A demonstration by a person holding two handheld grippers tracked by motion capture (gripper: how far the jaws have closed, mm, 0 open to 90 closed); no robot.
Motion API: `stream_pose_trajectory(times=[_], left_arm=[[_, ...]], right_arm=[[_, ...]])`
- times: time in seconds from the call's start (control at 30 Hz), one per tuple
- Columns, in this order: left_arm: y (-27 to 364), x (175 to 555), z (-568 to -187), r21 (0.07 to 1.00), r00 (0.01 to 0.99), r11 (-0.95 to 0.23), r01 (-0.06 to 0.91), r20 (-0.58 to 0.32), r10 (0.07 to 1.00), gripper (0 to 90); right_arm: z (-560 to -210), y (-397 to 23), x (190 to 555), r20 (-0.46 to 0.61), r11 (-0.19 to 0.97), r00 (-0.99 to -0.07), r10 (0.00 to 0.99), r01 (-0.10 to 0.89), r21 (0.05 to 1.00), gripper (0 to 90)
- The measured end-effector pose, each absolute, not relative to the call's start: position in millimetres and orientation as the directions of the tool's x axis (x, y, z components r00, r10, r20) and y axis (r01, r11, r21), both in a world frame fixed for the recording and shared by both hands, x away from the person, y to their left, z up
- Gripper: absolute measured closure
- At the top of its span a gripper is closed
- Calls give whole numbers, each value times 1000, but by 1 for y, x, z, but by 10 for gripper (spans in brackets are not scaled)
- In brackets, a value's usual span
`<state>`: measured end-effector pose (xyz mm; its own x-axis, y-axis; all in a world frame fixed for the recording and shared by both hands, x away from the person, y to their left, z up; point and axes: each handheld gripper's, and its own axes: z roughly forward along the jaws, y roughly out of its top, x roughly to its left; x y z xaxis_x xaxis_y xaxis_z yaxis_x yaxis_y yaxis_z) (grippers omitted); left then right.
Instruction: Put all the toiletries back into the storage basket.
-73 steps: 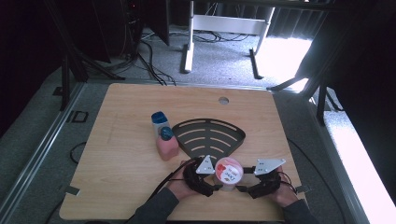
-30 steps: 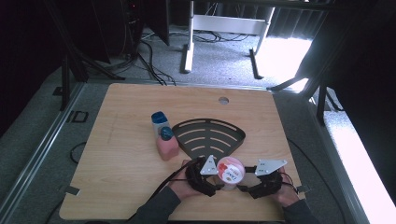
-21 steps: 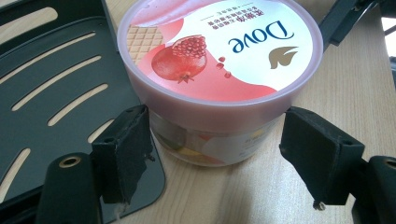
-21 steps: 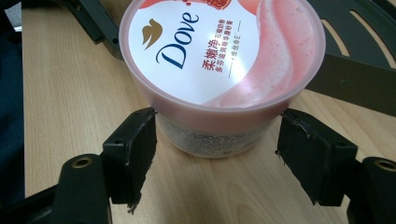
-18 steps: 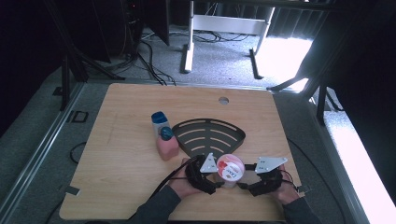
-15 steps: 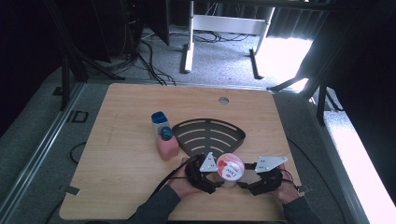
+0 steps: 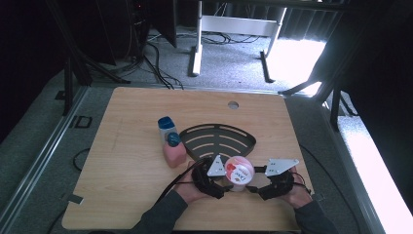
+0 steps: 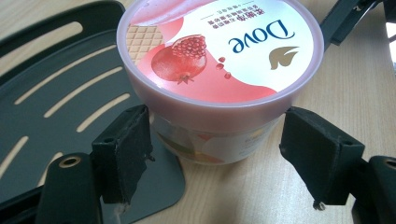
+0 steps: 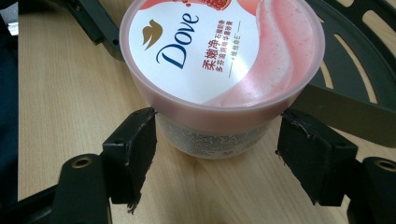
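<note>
High view puts the tub near the table's six o'clock edge, its pink and white Dove lid up, just off the near tip of the black slotted tray. The left gripper comes at it from eight o'clock and the right gripper from four o'clock, each in a hand on its own side, the right hand at the table's near right. A pink bottle with a blue cap stands at the tray's nine o'clock, well apart from the tub.

Left gripper view: the jaws stand wide, one on each side of the tub under its lid rim. The pad at nine o'clock looks to touch the tub wall; the pad at three o'clock stands just beside it, contact unclear. The tub's base sits partly on the tray corner, partly on the wood.

Right gripper view: the jaws are equally wide around the tub, the nine o'clock pad against the wall below the rim, the three o'clock pad close beside it. Whether either gripper actually clamps cannot be told.
</note>
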<state>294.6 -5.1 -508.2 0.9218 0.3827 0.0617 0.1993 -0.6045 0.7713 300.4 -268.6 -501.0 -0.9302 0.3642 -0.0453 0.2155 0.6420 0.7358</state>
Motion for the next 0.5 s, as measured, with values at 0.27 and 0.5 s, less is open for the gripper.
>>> stream_pose_trajectory(times=[0.27, 0.5], left_arm=[[-3, 297, -503, 770, 919, -609, 189, 79, 386, 250], [0, 299, -500, 773, 915, -604, 193, 81, 396, 250]], right_arm=[[-496, -267, 304, -49, 643, -931, 361, 210, 737, 281], [-494, -264, 308, -50, 640, -931, 361, 208, 740, 280]])
